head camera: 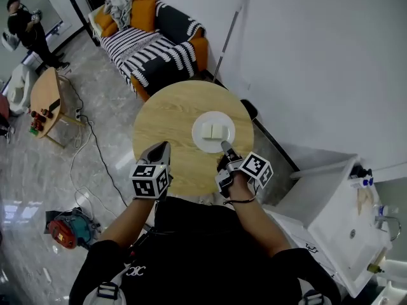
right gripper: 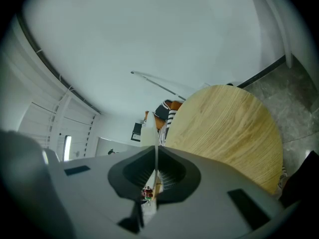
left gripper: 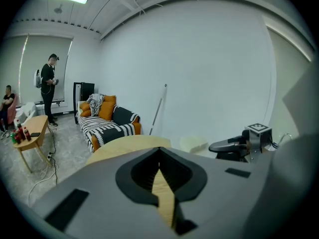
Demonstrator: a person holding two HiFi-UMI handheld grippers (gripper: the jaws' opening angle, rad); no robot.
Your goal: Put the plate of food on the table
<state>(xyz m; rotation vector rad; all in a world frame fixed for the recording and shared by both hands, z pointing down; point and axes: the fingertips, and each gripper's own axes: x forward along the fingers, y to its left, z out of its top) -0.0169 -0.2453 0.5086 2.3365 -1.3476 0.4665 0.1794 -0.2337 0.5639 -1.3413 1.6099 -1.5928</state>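
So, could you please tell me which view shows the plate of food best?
The head view: the whole plate from above, over the round table. The left gripper view shows it side-on; the right gripper view, only its rim edge-on.

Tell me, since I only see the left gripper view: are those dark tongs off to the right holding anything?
Observer: Yes. The right tongs are shut on the near rim of a white plate.
Operator: Is there food on it?
Observer: The head view shows two pale blocks lying side by side on it.
Operator: Where are my own tongs compared with all that?
Observer: From above, the left tongs hover over the near edge of the round table, apart from the plate.
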